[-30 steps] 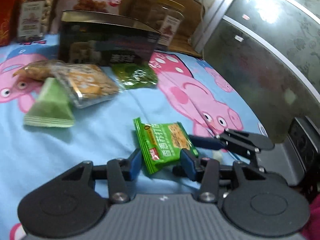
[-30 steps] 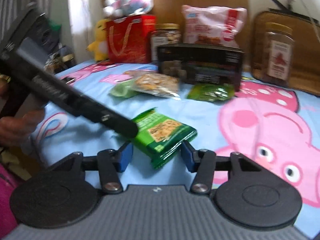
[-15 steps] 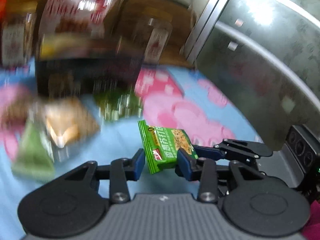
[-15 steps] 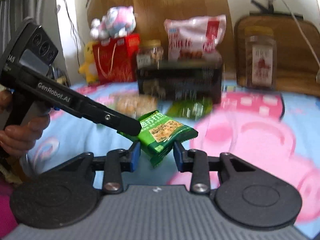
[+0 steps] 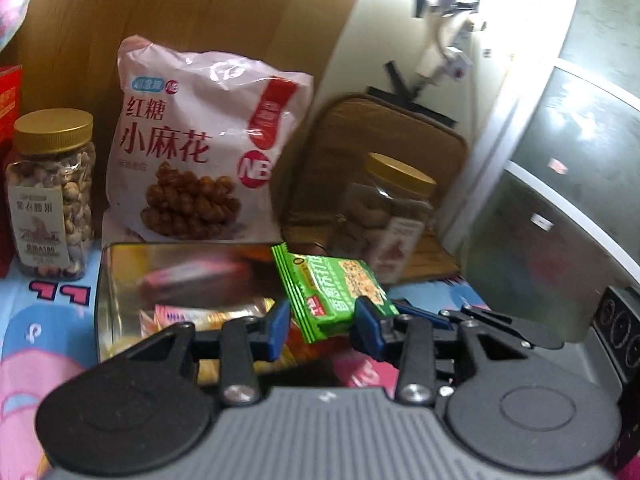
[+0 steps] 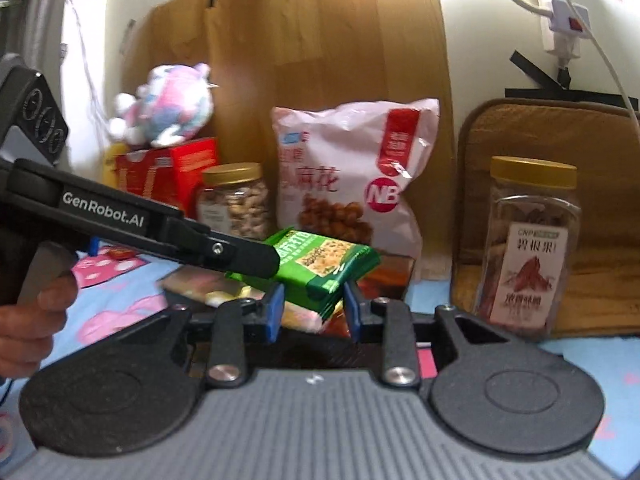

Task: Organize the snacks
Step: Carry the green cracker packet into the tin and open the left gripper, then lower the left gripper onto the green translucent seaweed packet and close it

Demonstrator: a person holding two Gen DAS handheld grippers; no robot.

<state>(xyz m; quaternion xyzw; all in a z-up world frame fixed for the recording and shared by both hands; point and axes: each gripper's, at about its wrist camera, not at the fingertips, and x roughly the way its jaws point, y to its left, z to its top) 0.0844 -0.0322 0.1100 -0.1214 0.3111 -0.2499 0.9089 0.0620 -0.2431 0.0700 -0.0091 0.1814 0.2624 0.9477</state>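
Observation:
A green cracker packet (image 5: 334,290) (image 6: 320,262) is held in the air by both grippers at once. My left gripper (image 5: 322,326) is shut on its near end. My right gripper (image 6: 312,306) is shut on its other end. The packet hangs just above an open metal tin (image 5: 120,280) that holds several wrapped snacks (image 5: 192,314); the tin (image 6: 394,270) also shows under the packet in the right wrist view. The left gripper's arm (image 6: 140,220) reaches in from the left in the right wrist view.
Behind the tin stand a pink snack bag (image 5: 196,148), a nut jar with a gold lid (image 5: 50,196) and a second jar (image 6: 528,244) against a brown cushion (image 6: 600,208). A red box (image 6: 168,176) with a plush toy (image 6: 168,106) is at the back left.
Both grippers shut on the green packet, lifted it off the blue sheet and carried it forward over the open tin. The loose packets on the sheet have dropped out of view.

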